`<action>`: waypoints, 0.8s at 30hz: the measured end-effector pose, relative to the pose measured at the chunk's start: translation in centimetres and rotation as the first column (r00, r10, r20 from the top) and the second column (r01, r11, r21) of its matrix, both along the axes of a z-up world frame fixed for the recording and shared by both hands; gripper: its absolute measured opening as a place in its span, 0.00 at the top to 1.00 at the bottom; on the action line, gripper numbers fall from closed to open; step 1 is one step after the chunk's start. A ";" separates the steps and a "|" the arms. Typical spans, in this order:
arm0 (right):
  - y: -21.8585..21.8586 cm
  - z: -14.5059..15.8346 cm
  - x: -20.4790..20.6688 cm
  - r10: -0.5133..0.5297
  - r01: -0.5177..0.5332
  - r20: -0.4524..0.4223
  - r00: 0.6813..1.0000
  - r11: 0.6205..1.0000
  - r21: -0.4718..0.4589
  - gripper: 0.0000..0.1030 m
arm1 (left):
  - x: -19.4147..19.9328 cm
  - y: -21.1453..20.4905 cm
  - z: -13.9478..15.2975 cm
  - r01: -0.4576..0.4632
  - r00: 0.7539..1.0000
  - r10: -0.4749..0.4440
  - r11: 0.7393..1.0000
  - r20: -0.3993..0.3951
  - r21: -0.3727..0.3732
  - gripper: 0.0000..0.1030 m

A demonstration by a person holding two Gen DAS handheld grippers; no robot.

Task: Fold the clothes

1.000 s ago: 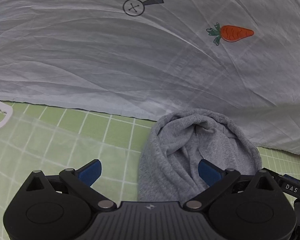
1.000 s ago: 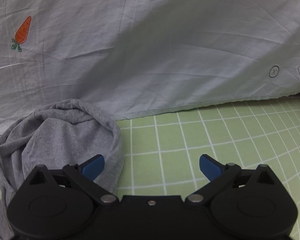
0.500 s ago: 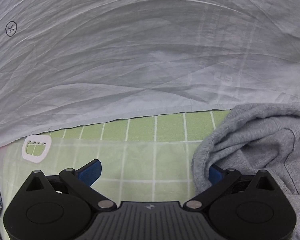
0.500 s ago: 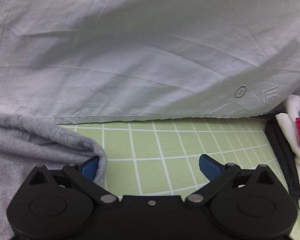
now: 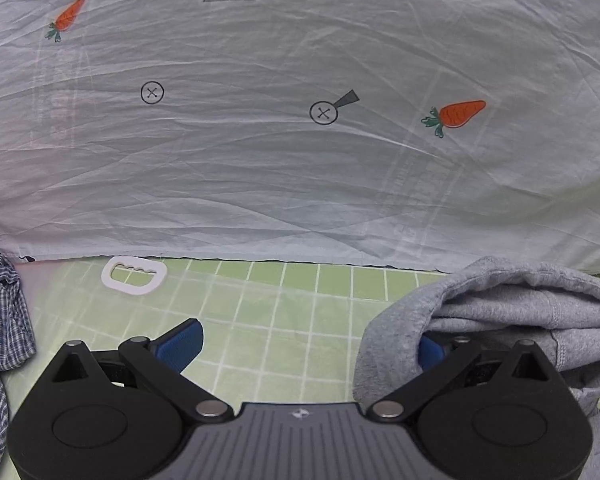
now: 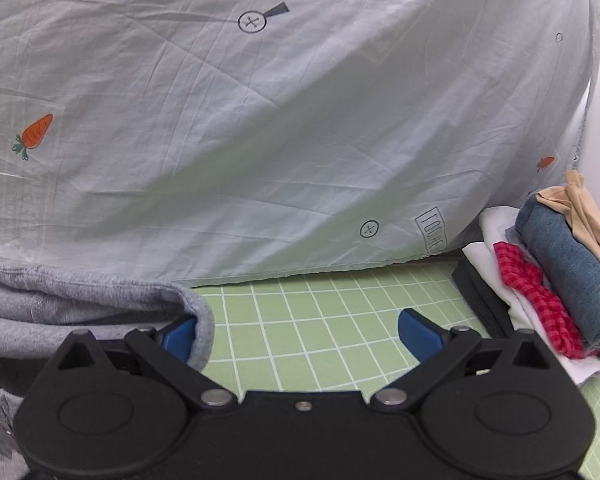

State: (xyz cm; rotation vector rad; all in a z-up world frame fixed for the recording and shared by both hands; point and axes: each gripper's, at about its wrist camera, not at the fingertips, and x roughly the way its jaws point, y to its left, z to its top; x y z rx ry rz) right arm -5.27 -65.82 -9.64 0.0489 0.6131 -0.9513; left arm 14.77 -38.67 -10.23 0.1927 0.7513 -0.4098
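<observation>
**Both claws wide, one finger of each tucked into the grey hoodie**

Low in the right of the left wrist view, the grey hoodie [image 5: 512, 320] lies bunched on the green grid mat [image 5: 284, 304]; the right wrist view shows it at lower left [image 6: 80, 312]. The left claw [image 5: 306, 344] stands wide, holding nothing, with its right blue finger half hidden under a fold of the fleece. The right claw [image 6: 300, 332] is equally wide, its left finger tucked behind the hoodie's rolled edge (the other finger sits over bare mat).

Judging from this, the risk is a shallow bite: closing now could pinch only the outer fold, so one layer lifts and the rest slides loose. Thick fleece may also slip from the pads. A checked shirt [image 5: 0, 320] at the left edge and the folded clothes stack [image 6: 540, 280] at right are near enough to snag in a wide sweep. The carrot-print sheet [image 5: 300, 160] hangs close behind.
</observation>
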 end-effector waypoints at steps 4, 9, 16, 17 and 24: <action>2.3 0.7 -3.4 -0.001 0.001 0.022 1.000 1.000 0.001 0.01 | -3.6 2.1 1.0 0.030 0.999 -0.030 0.999 0.026 -0.021 0.01; 4.5 0.0 -7.5 -0.001 0.001 -0.002 1.000 1.000 0.023 0.01 | -7.3 4.4 0.4 0.047 0.999 -0.047 0.998 -0.009 -0.031 0.01; 6.3 -3.4 -10.6 0.003 0.009 -0.099 0.995 0.993 0.119 0.02 | -10.5 6.0 -2.3 0.087 0.990 -0.088 0.996 -0.113 -0.011 0.01; 6.5 -4.0 -10.8 0.010 0.007 -0.116 0.993 0.990 0.141 0.02 | -10.8 6.2 -2.6 0.095 0.987 -0.096 0.995 -0.130 -0.014 0.01; 8.0 -3.9 -11.0 0.085 -0.073 -0.051 0.995 0.978 0.197 0.02 | -11.6 7.4 -1.3 0.159 0.975 -0.177 0.978 -0.133 -0.136 0.01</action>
